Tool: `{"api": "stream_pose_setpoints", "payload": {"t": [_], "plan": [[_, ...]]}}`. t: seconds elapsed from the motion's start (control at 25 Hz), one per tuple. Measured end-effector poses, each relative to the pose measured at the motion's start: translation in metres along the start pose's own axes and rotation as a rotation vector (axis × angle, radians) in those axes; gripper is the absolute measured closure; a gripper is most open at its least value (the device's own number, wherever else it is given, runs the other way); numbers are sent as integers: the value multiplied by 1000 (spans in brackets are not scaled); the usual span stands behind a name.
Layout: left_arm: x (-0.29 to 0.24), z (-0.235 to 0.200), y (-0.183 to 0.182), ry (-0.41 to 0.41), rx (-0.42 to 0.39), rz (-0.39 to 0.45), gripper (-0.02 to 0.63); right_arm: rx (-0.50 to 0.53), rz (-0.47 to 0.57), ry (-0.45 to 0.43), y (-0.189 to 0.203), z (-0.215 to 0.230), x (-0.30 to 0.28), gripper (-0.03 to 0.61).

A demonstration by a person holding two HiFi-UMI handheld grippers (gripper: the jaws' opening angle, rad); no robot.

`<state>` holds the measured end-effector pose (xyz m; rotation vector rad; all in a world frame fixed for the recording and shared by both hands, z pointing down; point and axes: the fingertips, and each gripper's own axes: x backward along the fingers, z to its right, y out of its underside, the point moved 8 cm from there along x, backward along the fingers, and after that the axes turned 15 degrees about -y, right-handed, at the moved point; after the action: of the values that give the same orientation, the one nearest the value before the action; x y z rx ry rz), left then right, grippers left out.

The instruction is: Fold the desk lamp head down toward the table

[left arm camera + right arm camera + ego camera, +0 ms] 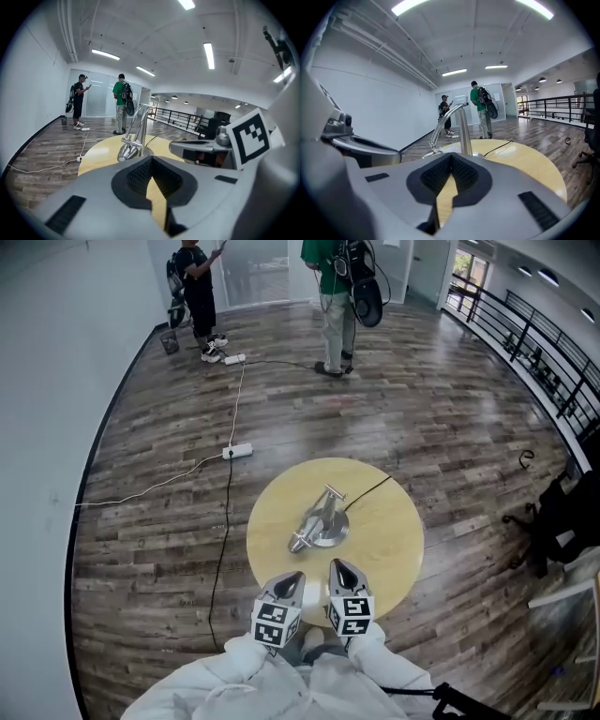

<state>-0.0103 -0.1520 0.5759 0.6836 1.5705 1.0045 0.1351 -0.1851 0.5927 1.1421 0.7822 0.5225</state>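
A silver desk lamp (319,521) stands on the round yellow table (384,549). Its arm is folded, and its head (300,542) hangs low over the tabletop, pointing toward me. In the left gripper view the lamp head (127,152) sits just beyond the jaws, and in the right gripper view the lamp post (465,131) rises ahead. My left gripper (292,579) and right gripper (339,568) hover side by side over the table's near edge, short of the lamp and clear of it. The left gripper (151,159) and the right gripper (451,157) are both shut, with nothing between the jaws.
The lamp's black cord (370,491) runs off the table's far right. A power strip (238,452) and cables lie on the wood floor to the left. Two people (333,296) stand far back. A dark office chair (553,521) and a railing (534,343) are at the right.
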Motion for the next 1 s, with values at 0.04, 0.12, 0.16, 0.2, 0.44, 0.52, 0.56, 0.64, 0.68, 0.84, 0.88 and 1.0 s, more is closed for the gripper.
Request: {"api": "stream_pose_setpoints", "payload": {"t": [0.04, 0.12, 0.16, 0.2, 0.44, 0.52, 0.56, 0.64, 0.68, 0.84, 0.88, 1.0], "plan": [[7, 2, -2, 0, -6, 18, 612, -5, 11, 2, -2, -6, 4, 566], [19, 3, -4, -17, -34, 54, 614, -27, 18, 20, -1, -14, 11, 566], [26, 2, -3, -24, -45, 69, 614, -40, 16, 37, 2, -18, 15, 566], [33, 1, -2, -24, -47, 79, 614, -52, 13, 56, 6, -22, 20, 566], [81, -17, 18, 11, 4, 83, 614, -62, 35, 135, 19, -68, 53, 566], [97, -17, 25, 25, 21, 71, 614, -67, 34, 143, 26, -88, 62, 566], [105, -16, 29, 32, 29, 68, 614, -68, 31, 142, 28, -99, 66, 566], [119, -12, 35, 37, 41, 69, 614, -69, 34, 135, 31, -117, 74, 566], [124, -11, 38, 35, 44, 74, 614, -72, 41, 130, 31, -125, 78, 566], [131, -4, 43, 7, 47, 85, 614, -41, 68, 114, 24, -135, 90, 566], [133, -2, 43, 3, 51, 84, 614, -26, 66, 113, 22, -135, 94, 566], [141, 4, 41, 7, 40, 104, 614, -6, 80, 101, 16, -138, 105, 566]]}}
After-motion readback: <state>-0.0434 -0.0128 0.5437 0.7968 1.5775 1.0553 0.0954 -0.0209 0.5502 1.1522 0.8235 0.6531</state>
